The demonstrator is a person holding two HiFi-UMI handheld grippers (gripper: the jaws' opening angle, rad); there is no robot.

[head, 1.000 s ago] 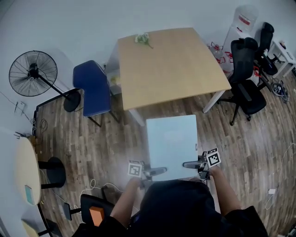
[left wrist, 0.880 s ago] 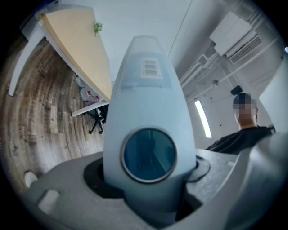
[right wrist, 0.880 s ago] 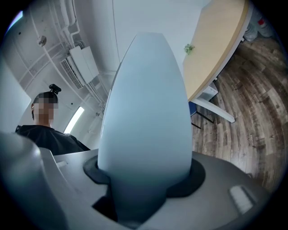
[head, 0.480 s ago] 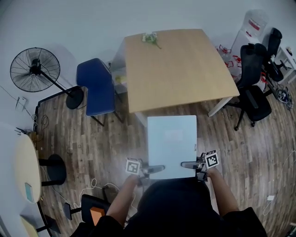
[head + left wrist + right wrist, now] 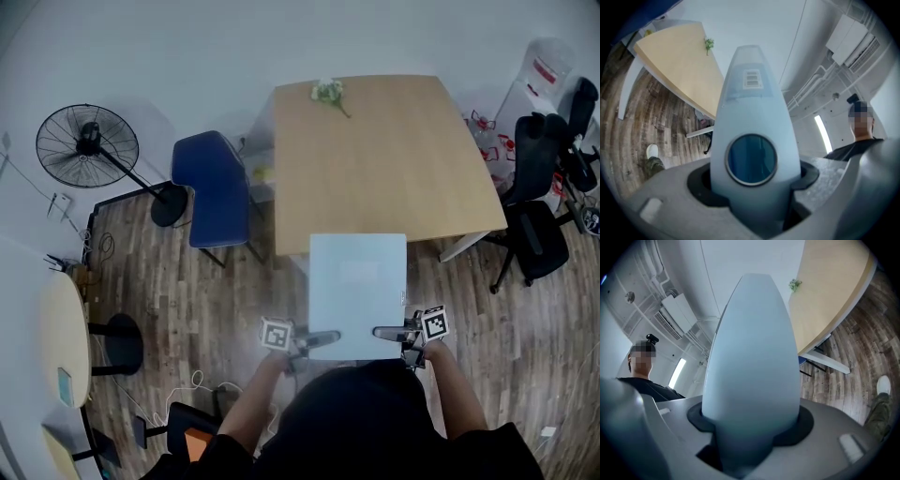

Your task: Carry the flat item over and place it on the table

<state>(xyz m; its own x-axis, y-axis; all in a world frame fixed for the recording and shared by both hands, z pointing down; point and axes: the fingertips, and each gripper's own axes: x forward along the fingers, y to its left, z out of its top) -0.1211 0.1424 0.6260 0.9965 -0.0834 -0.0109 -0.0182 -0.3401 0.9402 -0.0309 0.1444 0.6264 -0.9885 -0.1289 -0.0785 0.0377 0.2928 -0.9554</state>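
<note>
A pale blue flat panel hangs level in front of the person, its far edge just over the near edge of the light wooden table. My left gripper is shut on the panel's near left corner and my right gripper is shut on its near right corner. In the left gripper view the panel runs out from between the jaws toward the table and carries a barcode label. The right gripper view shows the panel filling the middle, with the table beyond.
A small green sprig lies at the table's far edge. A blue chair stands at its left and a floor fan further left. Black office chairs and a water dispenser are at the right. A round table sits at the left.
The person has walked toward the table with the panel. The table has drawn nearer, and the panel's far edge now reaches its near edge. Both grips are unchanged.
</note>
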